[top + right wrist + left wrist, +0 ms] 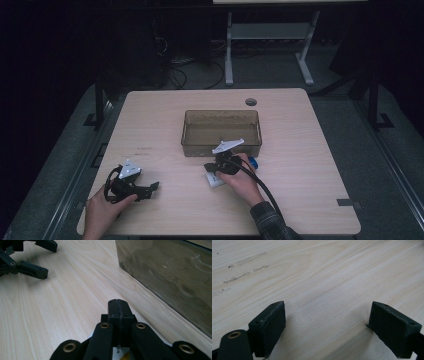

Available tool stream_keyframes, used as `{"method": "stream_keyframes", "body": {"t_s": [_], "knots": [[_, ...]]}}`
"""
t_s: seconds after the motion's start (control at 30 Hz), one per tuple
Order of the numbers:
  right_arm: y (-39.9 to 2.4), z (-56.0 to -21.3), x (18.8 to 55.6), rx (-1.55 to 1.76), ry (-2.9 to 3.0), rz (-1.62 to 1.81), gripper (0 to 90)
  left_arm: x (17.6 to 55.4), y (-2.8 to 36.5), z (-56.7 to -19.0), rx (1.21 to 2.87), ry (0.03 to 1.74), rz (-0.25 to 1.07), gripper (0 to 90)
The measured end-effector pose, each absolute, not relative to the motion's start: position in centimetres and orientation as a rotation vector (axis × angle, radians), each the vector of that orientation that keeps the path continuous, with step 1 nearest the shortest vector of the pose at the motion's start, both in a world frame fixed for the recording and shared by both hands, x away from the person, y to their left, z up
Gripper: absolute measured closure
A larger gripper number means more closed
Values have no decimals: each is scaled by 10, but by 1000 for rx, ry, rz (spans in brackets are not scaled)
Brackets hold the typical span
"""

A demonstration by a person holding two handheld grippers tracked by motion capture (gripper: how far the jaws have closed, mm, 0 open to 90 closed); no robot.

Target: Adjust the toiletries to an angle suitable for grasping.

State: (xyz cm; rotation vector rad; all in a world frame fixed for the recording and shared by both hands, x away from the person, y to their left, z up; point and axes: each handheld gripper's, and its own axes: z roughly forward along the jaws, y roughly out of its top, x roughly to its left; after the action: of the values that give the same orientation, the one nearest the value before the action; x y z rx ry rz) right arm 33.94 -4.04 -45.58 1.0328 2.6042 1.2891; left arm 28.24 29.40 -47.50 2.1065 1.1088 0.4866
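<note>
I see my right hand-held gripper [216, 167] low over the worktop [150, 130], just in front of the smoky transparent box [221, 133]. Its two jaws are pressed fully together, and in the right gripper view I see nothing between their tips. A small white flat object [215, 181] lies on the worktop directly under this hand-held gripper, touching or almost touching it; I cannot tell which. The white object is mostly hidden, so I cannot say for sure which way its long axis goes. A small blue thing [253, 161] lies just beside my right hand, toward the box.

The box is rectangular, its long axis goes left to right across the worktop, and its open side looks upward. In the right gripper view its near wall [170, 277] stands close at the right of the jaws and blocks the way on that side.

My left hand-held gripper [150, 190] rests on the worktop well apart to the left, with its jaws wide apart and only bare wood between them. It points toward the right one.
</note>
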Motion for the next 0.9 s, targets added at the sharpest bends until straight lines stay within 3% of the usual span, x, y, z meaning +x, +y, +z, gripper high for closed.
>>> {"method": "stream_keyframes", "body": {"t_s": [0.9], "knots": [[-51, -459, 320, 1022, 2639, 1270, 900, 282, 294, -475, 2108, 1108, 488, 129]]}}
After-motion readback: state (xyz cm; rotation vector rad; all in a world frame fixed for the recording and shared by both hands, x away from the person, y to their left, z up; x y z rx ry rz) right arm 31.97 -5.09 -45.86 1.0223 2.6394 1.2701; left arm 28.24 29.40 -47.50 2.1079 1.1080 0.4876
